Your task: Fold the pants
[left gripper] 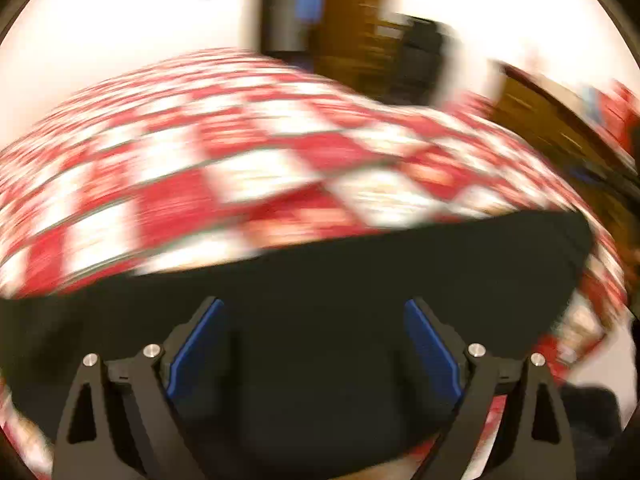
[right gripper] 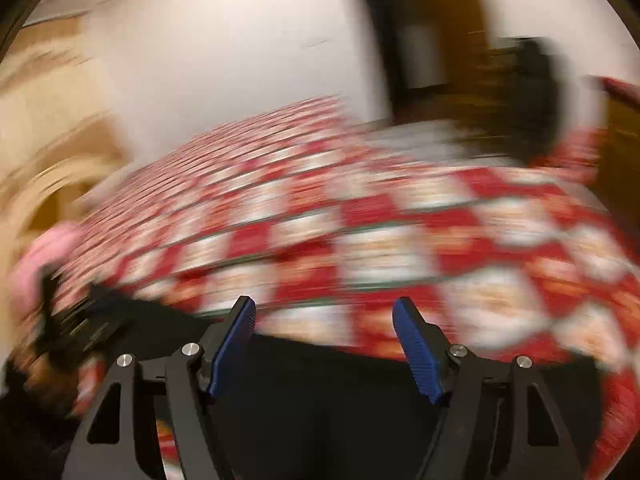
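A red-and-white checked cloth (left gripper: pixel 248 168) is spread over the surface; a pale wall (right gripper: pixel 240 60) and brown wooden furniture (left gripper: pixel 352 40) are seen beyond, blurred.

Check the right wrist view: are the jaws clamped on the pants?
No. The right gripper has its jaws spread apart with nothing between them, and the black pants lie below on the checked cloth.

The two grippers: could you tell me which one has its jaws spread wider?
The left gripper; its blue pads sit farther apart than the right gripper's.
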The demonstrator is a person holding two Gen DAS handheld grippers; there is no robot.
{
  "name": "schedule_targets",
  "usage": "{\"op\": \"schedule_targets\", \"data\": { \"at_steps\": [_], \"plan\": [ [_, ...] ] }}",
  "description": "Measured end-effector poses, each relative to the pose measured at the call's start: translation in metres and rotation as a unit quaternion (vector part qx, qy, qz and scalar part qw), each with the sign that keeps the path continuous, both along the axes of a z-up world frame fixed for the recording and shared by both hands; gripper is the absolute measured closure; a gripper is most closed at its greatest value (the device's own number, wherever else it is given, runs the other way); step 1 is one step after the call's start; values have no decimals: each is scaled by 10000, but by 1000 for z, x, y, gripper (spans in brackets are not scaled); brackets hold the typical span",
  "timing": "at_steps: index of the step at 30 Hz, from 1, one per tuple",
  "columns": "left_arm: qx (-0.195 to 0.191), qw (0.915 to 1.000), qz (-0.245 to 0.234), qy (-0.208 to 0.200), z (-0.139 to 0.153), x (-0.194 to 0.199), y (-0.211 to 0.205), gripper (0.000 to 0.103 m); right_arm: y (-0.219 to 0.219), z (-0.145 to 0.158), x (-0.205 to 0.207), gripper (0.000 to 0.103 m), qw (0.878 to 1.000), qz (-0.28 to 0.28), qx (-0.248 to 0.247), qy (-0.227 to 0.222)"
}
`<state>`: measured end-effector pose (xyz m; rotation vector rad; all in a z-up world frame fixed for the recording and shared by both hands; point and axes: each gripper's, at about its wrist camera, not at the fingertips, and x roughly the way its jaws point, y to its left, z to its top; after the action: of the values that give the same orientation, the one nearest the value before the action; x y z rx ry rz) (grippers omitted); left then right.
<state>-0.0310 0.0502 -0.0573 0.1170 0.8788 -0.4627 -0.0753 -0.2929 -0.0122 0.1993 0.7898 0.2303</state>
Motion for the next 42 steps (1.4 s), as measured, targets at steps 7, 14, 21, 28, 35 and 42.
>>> {"op": "schedule_targets", "data": {
  "at_steps": [7,14,21,28,35,42],
  "plan": [
    [-140,9690,2455,218,-23,23,140,10,144,-54,94,31,9784,1970,-225,587],
    [323,9612,2734,192,-45,15,162,10,185,-91,127,31,9599,2514,86,1236],
    [512,9646,2580,168,-50,-10,153,10,198,-88,102,31,9363,3138,436,1516],
    [281,9625,2667,402,-51,-12,158,8,207,-92,105,31,9181,3471,871,1706],
    [237,9624,2673,420,-52,-10,158,7,232,-113,136,31,9278,3098,1068,1782],
    [204,9625,2673,417,-53,-9,159,6,281,-114,151,30,9067,3557,1321,1840]
  ]
}}
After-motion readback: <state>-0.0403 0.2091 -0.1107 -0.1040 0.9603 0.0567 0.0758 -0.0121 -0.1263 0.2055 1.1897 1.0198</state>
